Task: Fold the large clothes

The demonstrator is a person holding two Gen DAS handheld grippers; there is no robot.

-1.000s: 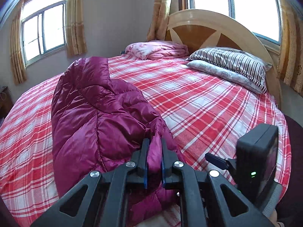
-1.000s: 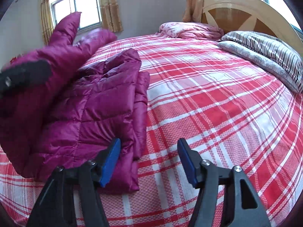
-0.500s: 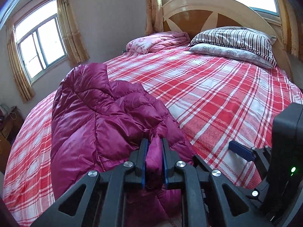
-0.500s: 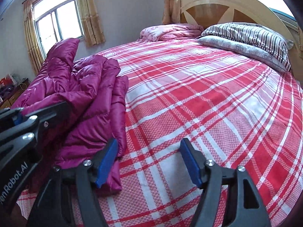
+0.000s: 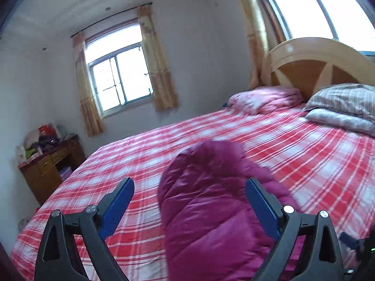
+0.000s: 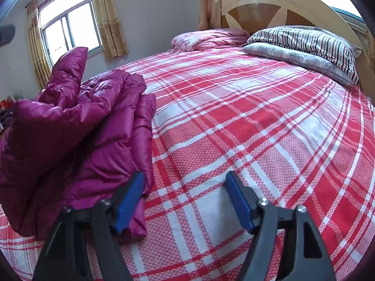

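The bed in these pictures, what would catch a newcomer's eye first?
A shiny magenta quilted puffer jacket lies bunched on the near left of the bed, one sleeve sticking up. It rests on a bold red-and-white plaid bedsheet that covers the whole mattress. At the far end, a striped pillow leans on a curved wooden headboard.
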